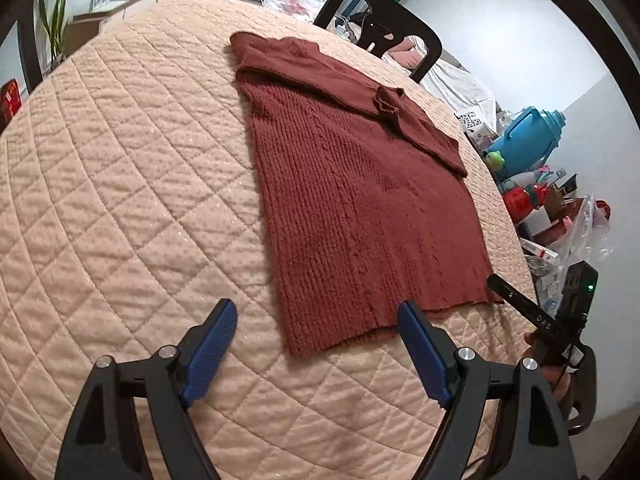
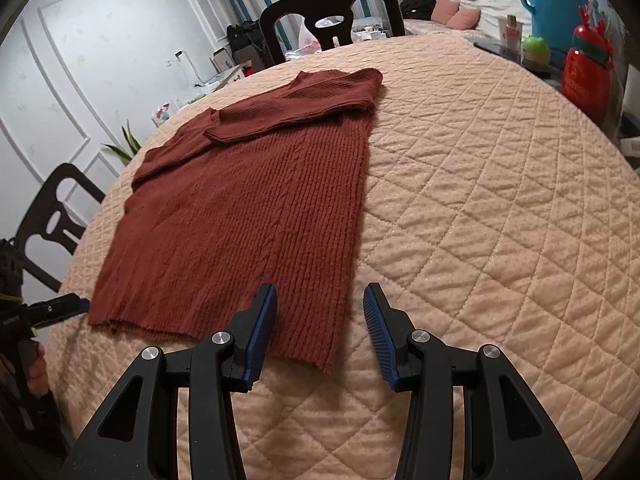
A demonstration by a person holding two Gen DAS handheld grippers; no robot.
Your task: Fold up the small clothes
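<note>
While both tools hang over the near hem, the rust-red knitted sweater [image 1: 360,184] lies flat on the quilted peach cover [image 1: 120,184], sleeves folded across its chest; the left gripper [image 1: 316,312] stands wide and empty, the hem's left corner just ahead between its fingers; the right gripper [image 2: 320,296], half-spread, holds nothing, the right corner just ahead; a dark chair [image 2: 332,8] stands beyond.
</note>
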